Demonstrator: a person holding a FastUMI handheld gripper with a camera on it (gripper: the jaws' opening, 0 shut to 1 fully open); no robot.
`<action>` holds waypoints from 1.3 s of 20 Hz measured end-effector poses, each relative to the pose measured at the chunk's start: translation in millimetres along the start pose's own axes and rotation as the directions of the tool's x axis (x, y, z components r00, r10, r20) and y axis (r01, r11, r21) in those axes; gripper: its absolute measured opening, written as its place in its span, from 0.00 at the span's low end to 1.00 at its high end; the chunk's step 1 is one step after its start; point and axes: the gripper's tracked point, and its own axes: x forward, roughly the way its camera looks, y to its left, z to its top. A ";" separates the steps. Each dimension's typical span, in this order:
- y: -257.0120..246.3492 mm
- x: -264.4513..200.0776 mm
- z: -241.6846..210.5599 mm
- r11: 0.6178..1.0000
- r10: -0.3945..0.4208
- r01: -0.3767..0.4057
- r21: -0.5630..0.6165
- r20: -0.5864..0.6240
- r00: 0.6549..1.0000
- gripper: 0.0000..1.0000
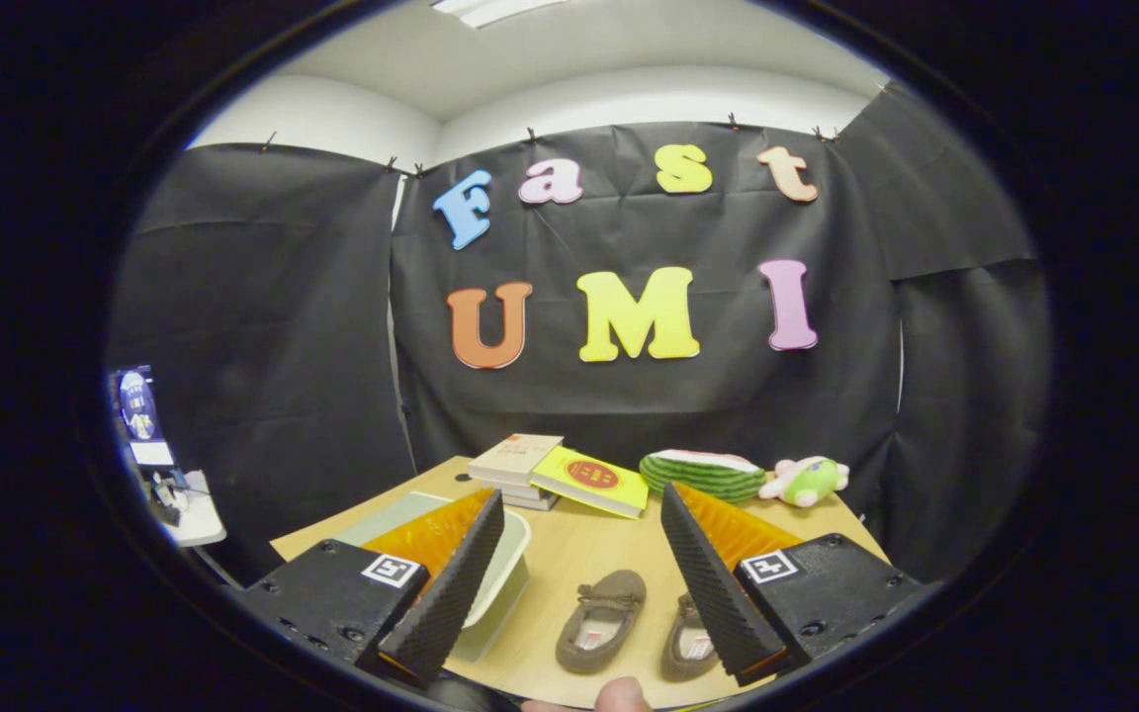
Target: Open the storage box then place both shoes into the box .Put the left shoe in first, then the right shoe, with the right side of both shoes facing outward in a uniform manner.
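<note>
Black cloth hangs behind a wooden table (579, 554), where books, a toy watermelon and a soft toy are kept at the far end. Both brown shoes, the left-hand shoe (601, 621) and the right-hand shoe (686, 641), are seen lying side by side on the table, not yet picked up. The storage box (505, 574) sits beside them, partly hidden by one finger; whether it is open cannot be told. The gripper (584, 583) is held spread wide and empty, so nearly everything is left.
</note>
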 end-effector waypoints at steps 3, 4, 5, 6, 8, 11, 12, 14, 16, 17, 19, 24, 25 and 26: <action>2.6 2.4 -3.7 0.999 0.031 -0.031 0.015 -0.015 0.999 1.00; 2.6 2.9 -5.2 0.999 0.046 -0.045 0.027 -0.019 0.999 1.00; 3.7 3.7 -2.1 0.997 0.066 -0.065 0.044 -0.016 0.998 1.00; 4.9 4.4 -0.2 0.994 0.088 -0.087 0.067 -0.011 0.996 1.00; 11.8 7.8 2.5 0.979 0.160 -0.158 0.126 -0.006 0.987 1.00; 23.5 18.5 -13.2 0.938 0.286 -0.266 0.222 -0.063 0.956 1.00; 26.4 21.4 -20.0 0.921 0.326 -0.296 0.252 -0.088 0.941 1.00; 38.9 29.7 -32.2 0.873 0.419 -0.361 0.328 -0.128 0.899 0.99; 49.9 38.9 -50.5 0.815 0.506 -0.398 0.421 -0.182 0.843 0.99; 56.3 44.1 -62.8 0.782 0.548 -0.406 0.473 -0.211 0.809 0.99; 64.4 57.1 -88.0 0.731 0.608 -0.397 0.555 -0.265 0.748 0.99; 70.9 84.5 -152.7 0.613 0.693 -0.267 0.743 -0.344 0.633 0.98; 72.8 90.8 -160.6 0.577 0.713 -0.239 0.781 -0.339 0.614 0.97; 74.8 94.9 -164.6 0.542 0.731 -0.217 0.812 -0.329 0.597 0.97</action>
